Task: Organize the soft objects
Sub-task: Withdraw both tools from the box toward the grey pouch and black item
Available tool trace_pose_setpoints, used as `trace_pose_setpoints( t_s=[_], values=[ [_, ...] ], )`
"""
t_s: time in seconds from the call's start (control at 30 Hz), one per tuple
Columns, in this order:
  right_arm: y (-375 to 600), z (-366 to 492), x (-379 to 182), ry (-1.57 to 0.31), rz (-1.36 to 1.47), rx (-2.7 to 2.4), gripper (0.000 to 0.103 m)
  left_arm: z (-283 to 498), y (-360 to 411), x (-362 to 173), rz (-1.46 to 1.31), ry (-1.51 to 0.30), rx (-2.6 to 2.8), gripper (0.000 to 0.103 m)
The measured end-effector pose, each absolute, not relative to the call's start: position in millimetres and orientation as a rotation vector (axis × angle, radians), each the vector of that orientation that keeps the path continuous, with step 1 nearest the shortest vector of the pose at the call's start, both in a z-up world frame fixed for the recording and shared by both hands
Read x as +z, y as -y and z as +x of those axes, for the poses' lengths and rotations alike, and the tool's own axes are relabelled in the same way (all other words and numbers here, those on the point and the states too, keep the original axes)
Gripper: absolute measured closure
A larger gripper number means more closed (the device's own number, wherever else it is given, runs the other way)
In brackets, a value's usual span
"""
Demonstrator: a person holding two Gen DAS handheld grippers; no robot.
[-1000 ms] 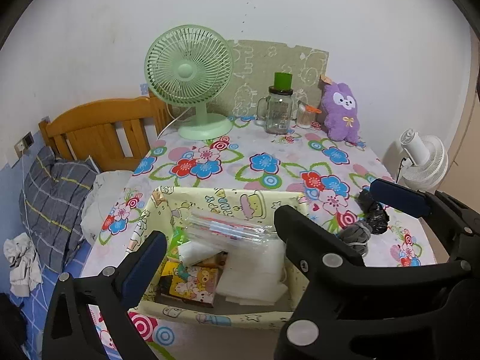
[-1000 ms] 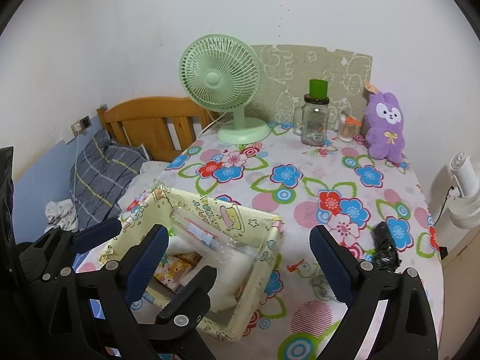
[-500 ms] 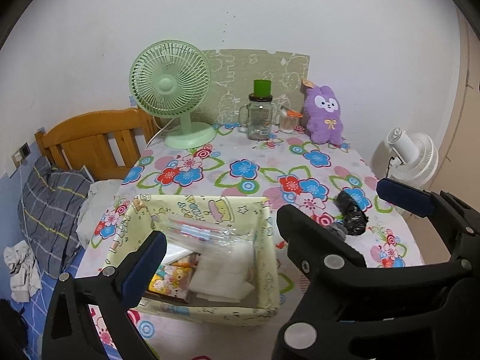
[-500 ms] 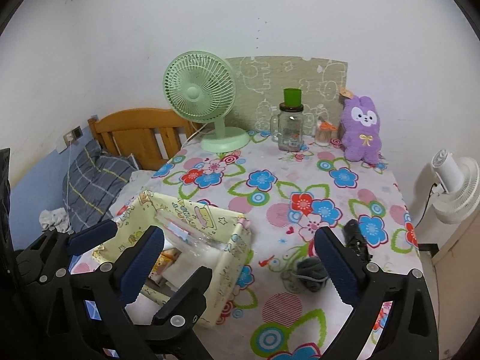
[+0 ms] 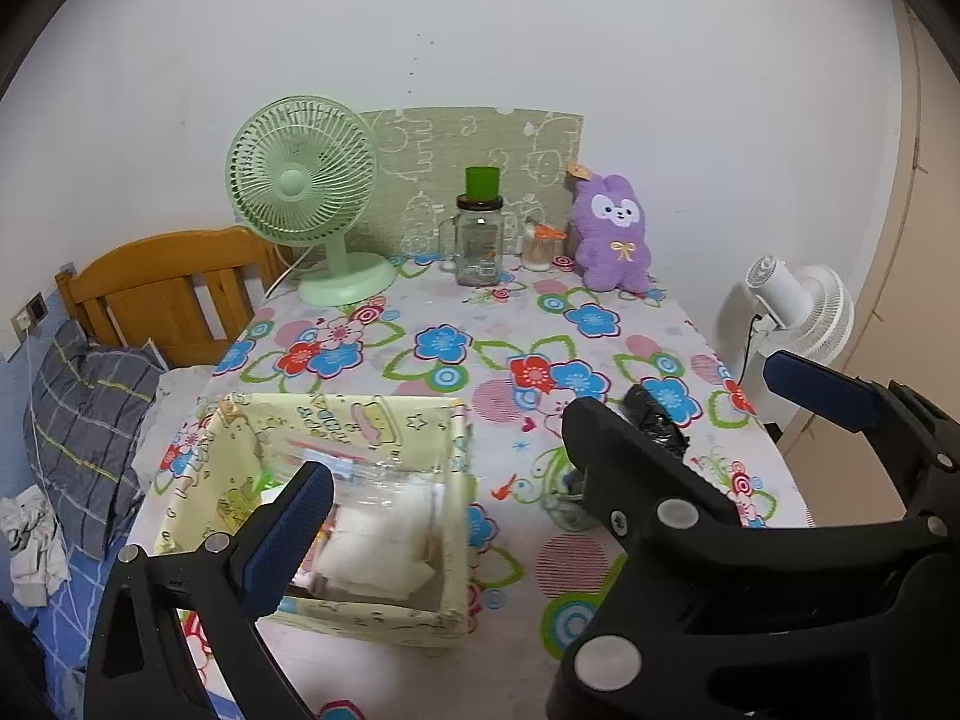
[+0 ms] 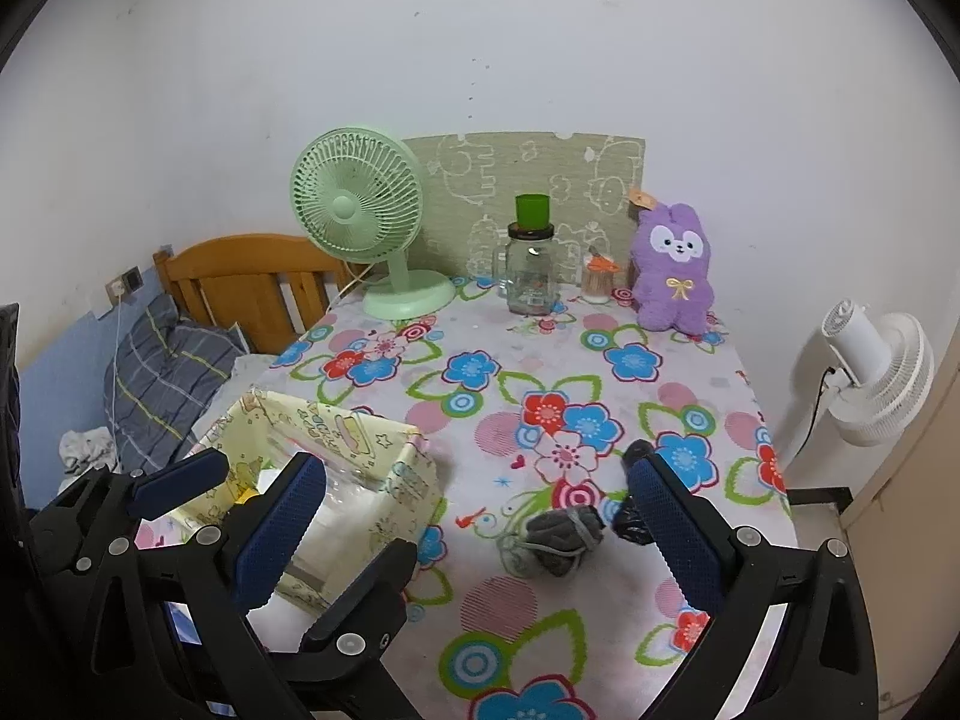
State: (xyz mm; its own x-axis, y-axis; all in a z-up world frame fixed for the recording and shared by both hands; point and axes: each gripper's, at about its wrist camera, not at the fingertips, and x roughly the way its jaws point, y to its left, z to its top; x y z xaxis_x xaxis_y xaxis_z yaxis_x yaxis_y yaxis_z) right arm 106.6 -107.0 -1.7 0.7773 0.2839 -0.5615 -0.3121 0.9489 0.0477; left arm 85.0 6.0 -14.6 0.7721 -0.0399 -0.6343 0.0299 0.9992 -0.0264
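A yellow fabric box (image 5: 336, 420) stands at the near left of the flowered table and holds a clear plastic bag (image 5: 372, 468) and white packs (image 5: 378, 546). My left gripper (image 5: 474, 498) hangs open above the box's near side with nothing in it; its right finger is hidden behind the right gripper's black finger. My right gripper (image 6: 477, 480) is wide open and empty. A grey rolled sock bundle (image 6: 561, 534) lies on the cloth between its fingers, farther off. A black bundle (image 6: 630, 525) lies beside the right pad. A purple plush rabbit (image 6: 675, 276) sits at the far right.
A green desk fan (image 6: 360, 210), a glass jar with a green lid (image 6: 531, 276) and a small jar (image 6: 597, 282) line the far edge before a patterned board. A white fan (image 6: 876, 372) stands off the right edge. A wooden headboard (image 6: 252, 282) and grey pillow (image 6: 162, 384) lie left.
Both grippers have drawn back from the table, so the box and the far objects look smaller. The grey bundle has come fully into the right wrist view. Right jaws spread slightly wider.
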Motion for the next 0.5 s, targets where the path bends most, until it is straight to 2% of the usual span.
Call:
trace_pose_setpoints(
  t_s=[0.5],
  values=[
    [152.3,103.8,-10.0,-0.58,-0.05,0.261,0.0,90.9,38.7,-27.0,-0.003,-0.703,-0.065,0.0]
  ],
)
